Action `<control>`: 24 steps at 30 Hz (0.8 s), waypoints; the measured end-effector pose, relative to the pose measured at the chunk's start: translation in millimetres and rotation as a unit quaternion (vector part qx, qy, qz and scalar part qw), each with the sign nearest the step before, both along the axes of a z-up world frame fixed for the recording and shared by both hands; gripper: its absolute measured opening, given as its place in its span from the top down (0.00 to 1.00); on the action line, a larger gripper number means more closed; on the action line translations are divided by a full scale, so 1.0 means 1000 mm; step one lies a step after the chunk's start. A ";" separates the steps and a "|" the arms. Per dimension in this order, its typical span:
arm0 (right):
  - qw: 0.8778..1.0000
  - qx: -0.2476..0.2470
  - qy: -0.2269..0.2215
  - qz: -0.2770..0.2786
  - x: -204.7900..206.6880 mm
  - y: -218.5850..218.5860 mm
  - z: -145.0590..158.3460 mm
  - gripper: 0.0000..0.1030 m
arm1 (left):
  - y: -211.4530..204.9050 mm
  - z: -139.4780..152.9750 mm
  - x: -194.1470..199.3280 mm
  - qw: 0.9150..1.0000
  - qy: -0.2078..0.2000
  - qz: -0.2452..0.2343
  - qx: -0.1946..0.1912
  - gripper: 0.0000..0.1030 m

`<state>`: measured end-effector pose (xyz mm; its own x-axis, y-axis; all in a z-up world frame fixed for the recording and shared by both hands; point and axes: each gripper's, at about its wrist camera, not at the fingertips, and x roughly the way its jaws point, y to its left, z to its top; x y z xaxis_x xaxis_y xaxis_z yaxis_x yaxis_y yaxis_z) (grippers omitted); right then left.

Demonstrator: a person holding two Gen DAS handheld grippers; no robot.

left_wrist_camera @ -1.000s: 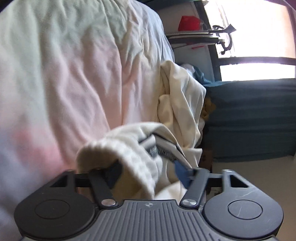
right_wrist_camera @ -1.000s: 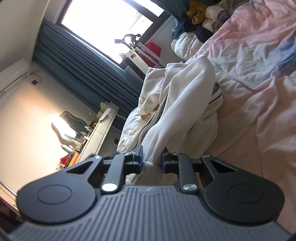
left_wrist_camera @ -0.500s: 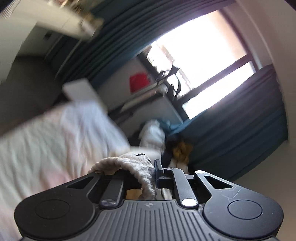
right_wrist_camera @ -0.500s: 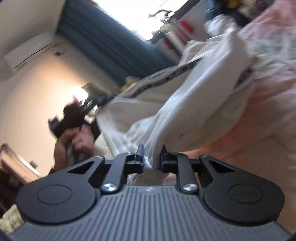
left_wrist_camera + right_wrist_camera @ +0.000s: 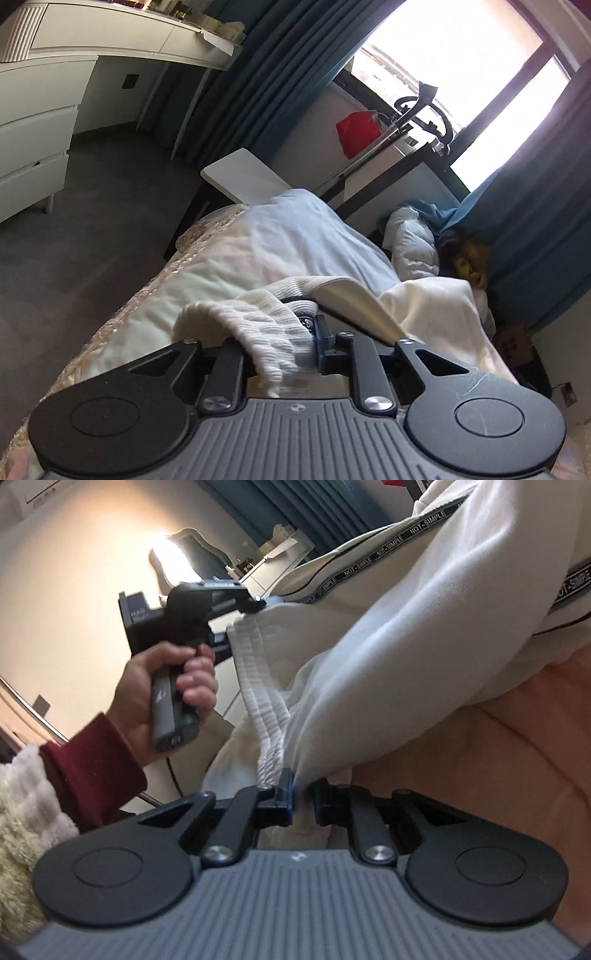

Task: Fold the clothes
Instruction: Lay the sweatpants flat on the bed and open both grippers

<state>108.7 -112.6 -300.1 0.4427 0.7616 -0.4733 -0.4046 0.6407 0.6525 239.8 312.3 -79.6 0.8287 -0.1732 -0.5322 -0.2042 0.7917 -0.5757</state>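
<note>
The white garment (image 5: 424, 635), probably trousers with a ribbed waistband (image 5: 264, 701) and a printed tape along its side, is lifted above the bed (image 5: 229, 280) near its foot edge, while the rest of the cloth trails down onto the cover. It is held at two points of the waistband, I think so that the band stretches straight between them and the legs can hang even before the first fold.

The right gripper (image 5: 301, 805) is pinched on the cloth just under the ribbed band; its jaws have just been closing, with the fabric between them. The left gripper (image 5: 284, 354) clamps a thick roll of the same band; its jaws have just opened a little, yet the cloth fills the gap between them. In the right wrist view the person's left hand (image 5: 166, 698), in a dark red sleeve (image 5: 88, 760), holds that tool up at the band's far end.

Behind the bed are blue curtains (image 5: 258, 74) and a bright window (image 5: 454, 59).
</note>
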 end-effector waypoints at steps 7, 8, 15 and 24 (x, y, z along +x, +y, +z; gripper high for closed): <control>0.999 -0.014 -0.037 0.005 -0.007 -0.016 0.017 0.83 | -0.011 0.019 -0.030 0.999 0.002 -0.025 0.037 0.62; 0.999 -0.019 -0.045 0.002 -0.013 -0.019 0.022 0.82 | -0.016 0.025 -0.038 0.999 0.004 -0.028 0.046 0.55; 0.993 -0.038 -0.103 -0.039 -0.054 -0.054 0.054 0.25 | -0.056 0.065 -0.109 0.993 -0.002 -0.043 0.114 0.21; 0.975 -0.054 -0.187 -0.112 -0.095 -0.144 0.106 0.21 | -0.136 0.106 -0.197 0.985 -0.035 -0.090 0.146 0.17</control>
